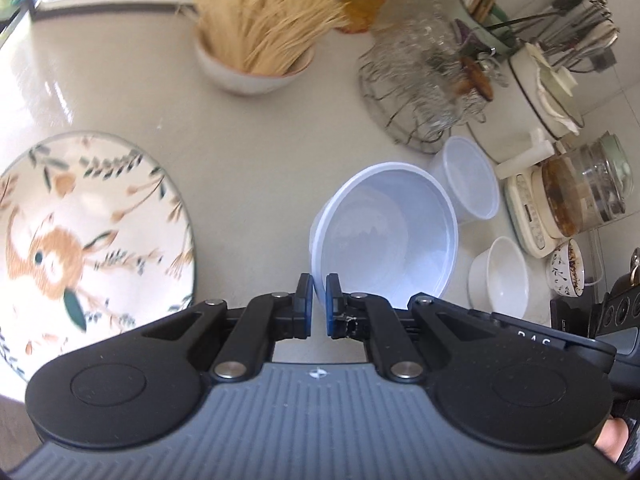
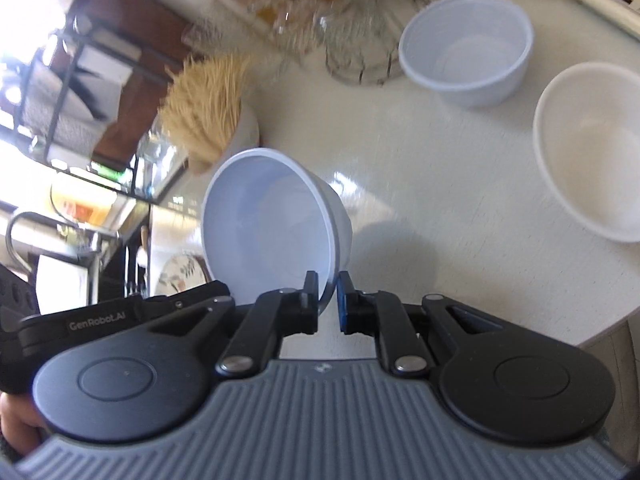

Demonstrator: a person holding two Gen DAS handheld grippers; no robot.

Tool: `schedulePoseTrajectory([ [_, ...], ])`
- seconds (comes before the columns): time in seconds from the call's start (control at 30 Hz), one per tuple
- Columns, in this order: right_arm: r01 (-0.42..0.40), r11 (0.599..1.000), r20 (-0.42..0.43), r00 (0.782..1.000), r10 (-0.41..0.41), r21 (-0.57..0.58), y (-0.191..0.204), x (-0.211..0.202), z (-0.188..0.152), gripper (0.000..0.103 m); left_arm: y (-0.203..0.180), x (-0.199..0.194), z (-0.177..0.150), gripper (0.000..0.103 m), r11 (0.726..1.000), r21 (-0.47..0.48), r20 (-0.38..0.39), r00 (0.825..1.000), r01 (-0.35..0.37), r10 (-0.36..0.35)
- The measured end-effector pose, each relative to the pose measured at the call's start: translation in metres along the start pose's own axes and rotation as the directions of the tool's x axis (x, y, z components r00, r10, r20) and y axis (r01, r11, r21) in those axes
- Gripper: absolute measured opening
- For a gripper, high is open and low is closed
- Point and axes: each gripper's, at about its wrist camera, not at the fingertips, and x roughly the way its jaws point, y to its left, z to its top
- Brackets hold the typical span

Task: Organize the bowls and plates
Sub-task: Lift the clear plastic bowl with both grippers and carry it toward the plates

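My left gripper [image 1: 319, 294] is shut on the near rim of a pale blue plastic bowl [image 1: 384, 236], held tilted above the counter. My right gripper [image 2: 328, 294] is shut on the rim of another pale blue plastic bowl [image 2: 272, 224], also tilted and lifted. A floral plate with a fox pattern [image 1: 88, 240] lies at the left of the left wrist view. A third blue plastic bowl [image 2: 466, 48] and a white ceramic bowl [image 2: 592, 148] stand on the counter; they also show in the left wrist view as the blue bowl [image 1: 472, 184] and the white bowl [image 1: 500, 276].
A bowl of thin straw-coloured sticks [image 1: 256, 40] stands at the back, next to a wire rack of glasses [image 1: 424, 80]. Utensil holders [image 1: 552, 48], a glass kettle [image 1: 588, 196] and a patterned cup [image 1: 566, 268] crowd the right. The counter edge [image 2: 608, 336] runs at the right.
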Motion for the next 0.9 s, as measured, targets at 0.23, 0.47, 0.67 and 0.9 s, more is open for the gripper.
schedulePoseTrajectory([
  [0.23, 0.043, 0.999, -0.064, 0.997, -0.043, -0.014, 0.002, 0.016, -0.01, 0.012, 0.014, 0.01, -0.011, 0.007, 1.0, -0.014, -0.03, 0.999, -0.023, 0.023],
  [0.47, 0.067, 0.998, -0.084, 0.994, -0.067, 0.004, 0.0, 0.021, -0.013, 0.012, 0.017, 0.018, -0.01, 0.007, 1.0, -0.018, -0.038, 0.999, -0.022, 0.021],
  [0.67, 0.085, 0.996, -0.092, 0.992, -0.086, -0.015, 0.005, 0.024, -0.012, 0.014, 0.019, 0.026, -0.009, 0.008, 0.999, -0.006, -0.076, 0.996, -0.047, 0.046],
  [0.9, 0.081, 0.997, -0.098, 0.992, -0.079, 0.016, 0.0, 0.026, -0.013, 0.014, 0.018, 0.027, -0.008, 0.008, 0.999, 0.0, -0.067, 0.997, -0.041, 0.041],
])
